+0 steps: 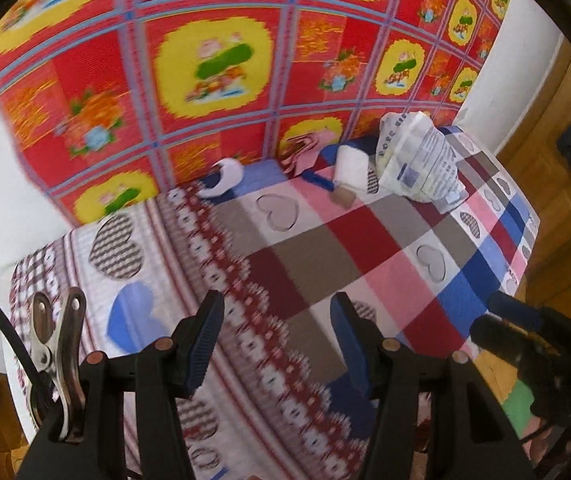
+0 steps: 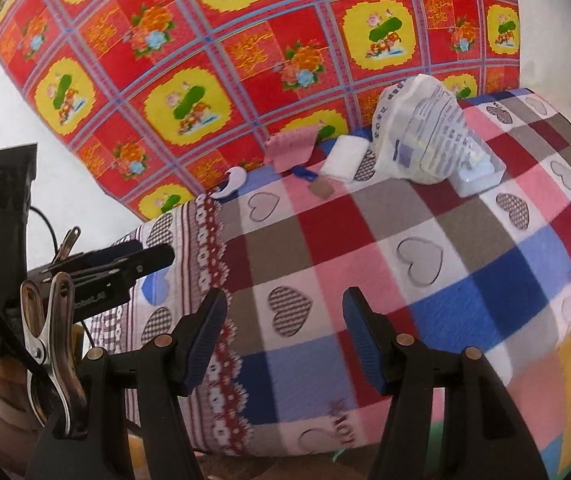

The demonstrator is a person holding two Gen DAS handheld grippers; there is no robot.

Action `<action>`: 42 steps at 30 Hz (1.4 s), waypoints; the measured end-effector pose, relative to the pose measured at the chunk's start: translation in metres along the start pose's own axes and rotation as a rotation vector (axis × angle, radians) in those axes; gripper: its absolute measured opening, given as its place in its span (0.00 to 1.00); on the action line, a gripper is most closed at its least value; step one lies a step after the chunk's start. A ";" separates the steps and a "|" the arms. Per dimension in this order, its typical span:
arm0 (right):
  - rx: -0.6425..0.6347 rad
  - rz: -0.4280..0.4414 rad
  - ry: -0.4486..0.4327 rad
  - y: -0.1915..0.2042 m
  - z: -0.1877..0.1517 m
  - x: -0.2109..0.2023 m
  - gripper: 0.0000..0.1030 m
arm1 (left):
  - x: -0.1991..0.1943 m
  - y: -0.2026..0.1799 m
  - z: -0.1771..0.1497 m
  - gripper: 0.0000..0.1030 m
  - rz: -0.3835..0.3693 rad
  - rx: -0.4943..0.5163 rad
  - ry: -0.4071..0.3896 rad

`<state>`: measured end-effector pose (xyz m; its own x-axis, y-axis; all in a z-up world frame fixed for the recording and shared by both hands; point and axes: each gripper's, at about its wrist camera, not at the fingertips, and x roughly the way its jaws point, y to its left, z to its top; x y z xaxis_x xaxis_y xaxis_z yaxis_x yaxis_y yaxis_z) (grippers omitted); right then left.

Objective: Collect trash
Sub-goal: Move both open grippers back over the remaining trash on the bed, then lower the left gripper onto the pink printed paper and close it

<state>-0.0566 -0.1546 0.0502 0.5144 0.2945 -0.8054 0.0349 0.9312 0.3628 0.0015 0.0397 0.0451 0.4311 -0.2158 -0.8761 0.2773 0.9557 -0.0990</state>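
**Left wrist view**
- The left gripper [image 1: 275, 338] hangs over the near part of a bed, its two blue-padded jaws standing apart with only the bedcover showing between them; it is released and grips nothing.
- Below it lies a checked blanket [image 1: 325, 248] in red, pink, blue and brown squares with heart outlines.
- The trash sits at the far edge of the blanket, where it meets a red and yellow flowered mat [image 1: 213, 64] propped behind the bed.
- On the far right is a crumpled printed plastic bag [image 1: 421, 160]; a white folded pad [image 1: 351, 168] touches its left side.
- Left of the pad a pink crumpled scrap [image 1: 305, 152] leans at the mat, and farther left lies a white crescent-shaped piece [image 1: 225, 180].
- A small tan scrap [image 1: 343, 199] lies just near of the pad; the picture is smeared, so its material cannot be told.
- The right gripper [image 1: 513, 320] shows as a dark shape at the right edge, beside the bed.

**Right wrist view**
- Here the right gripper [image 2: 283, 330] also stands released, jaws apart over the blanket [image 2: 325, 240], nothing between the pads.
- The plastic bag [image 2: 417, 140] rests far right; a pale clear box [image 2: 479, 178] touches its near right side.
- The white pad [image 2: 345, 158], pink scrap [image 2: 289, 148], crescent piece [image 2: 233, 182] and tan scrap [image 2: 321, 190] run leftward along the mat [image 2: 205, 60].
- The left gripper [image 2: 137, 260] reaches in from the left, well apart from the trash.
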 end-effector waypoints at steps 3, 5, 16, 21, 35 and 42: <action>-0.001 0.023 0.021 -0.017 0.011 0.005 0.60 | 0.012 -0.019 0.017 0.57 0.023 0.018 0.001; -0.008 0.032 0.029 -0.027 0.019 0.007 0.60 | 0.022 -0.031 0.029 0.57 0.036 0.030 0.003; -0.058 0.116 0.098 -0.076 0.040 0.034 0.60 | 0.089 -0.077 0.090 0.57 0.119 0.079 0.039; -0.050 0.147 0.134 -0.092 0.044 0.047 0.60 | 0.114 -0.090 0.107 0.57 0.131 0.096 0.070; 0.016 0.208 0.191 -0.125 0.047 0.074 0.60 | 0.176 -0.078 0.147 0.57 0.200 0.089 0.108; 0.009 0.197 0.197 -0.129 0.049 0.079 0.60 | 0.200 -0.068 0.155 0.57 0.176 0.050 0.123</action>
<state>0.0218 -0.2625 -0.0371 0.3357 0.5065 -0.7942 -0.0408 0.8502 0.5249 0.2019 -0.0991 -0.0499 0.3689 -0.0177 -0.9293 0.2503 0.9648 0.0810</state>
